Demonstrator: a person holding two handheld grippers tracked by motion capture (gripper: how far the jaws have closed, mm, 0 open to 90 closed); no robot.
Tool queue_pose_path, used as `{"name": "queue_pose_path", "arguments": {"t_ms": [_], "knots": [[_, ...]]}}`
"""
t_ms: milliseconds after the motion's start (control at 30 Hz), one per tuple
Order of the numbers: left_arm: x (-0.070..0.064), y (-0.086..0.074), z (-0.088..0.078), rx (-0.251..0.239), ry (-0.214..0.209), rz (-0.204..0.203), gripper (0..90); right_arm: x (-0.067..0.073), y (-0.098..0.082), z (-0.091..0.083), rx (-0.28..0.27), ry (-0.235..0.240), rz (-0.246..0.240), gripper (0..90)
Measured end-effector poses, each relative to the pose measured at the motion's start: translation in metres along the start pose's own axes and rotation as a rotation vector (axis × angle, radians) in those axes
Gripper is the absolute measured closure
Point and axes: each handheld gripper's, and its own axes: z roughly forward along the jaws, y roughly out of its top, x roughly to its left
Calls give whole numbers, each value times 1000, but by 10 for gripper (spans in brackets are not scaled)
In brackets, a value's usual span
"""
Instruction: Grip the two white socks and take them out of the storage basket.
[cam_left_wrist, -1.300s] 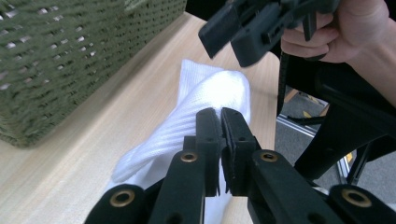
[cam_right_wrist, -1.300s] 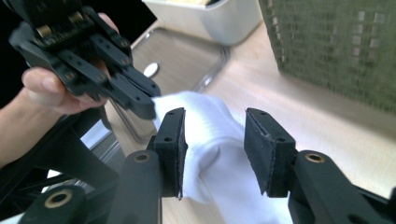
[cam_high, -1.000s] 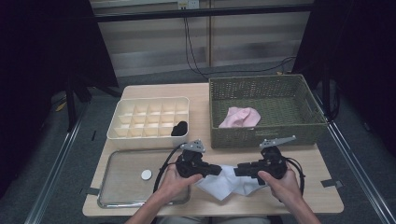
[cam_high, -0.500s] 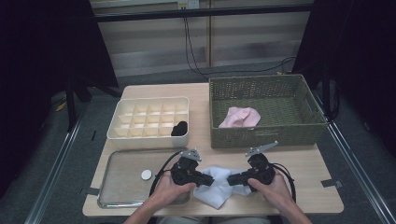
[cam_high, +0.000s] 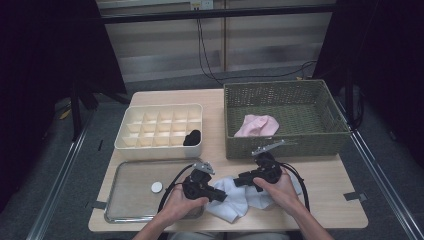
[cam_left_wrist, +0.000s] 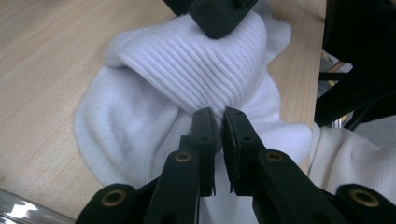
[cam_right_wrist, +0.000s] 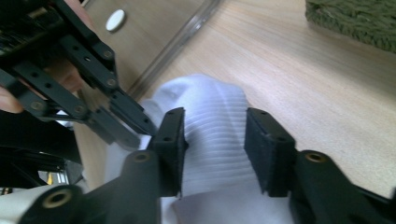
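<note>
Now, with the left gripper clamped on the white sock at the desk's near edge, the right gripper, fingers just opening and straddling the ribbed cuff, should bite squarely.

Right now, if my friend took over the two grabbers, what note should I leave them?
Left gripper: shut on a fold of the white sock, near the table's front edge.
Right gripper: jaws have just been opening and straddle the sock's ribbed end; I would call it open, not gripping.
Elsewhere: pink cloth lies in the woven basket; a dark item sits in one compartment of the divider box; a white disc is on the metal tray.
Done: sock gathered.
Left: probably finish folding it and put it away.
</note>
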Motion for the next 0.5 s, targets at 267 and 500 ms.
{"name": "queue_pose_path", "arguments": {"t_ms": [267, 500], "knots": [[2, -3, 1, -32, 3, -37, 818, -3, -6, 10, 37, -29, -11, 576], [4, -3, 1, -34, 2, -47, 816, -3, -7, 14, 48, -74, -56, 792]]}}
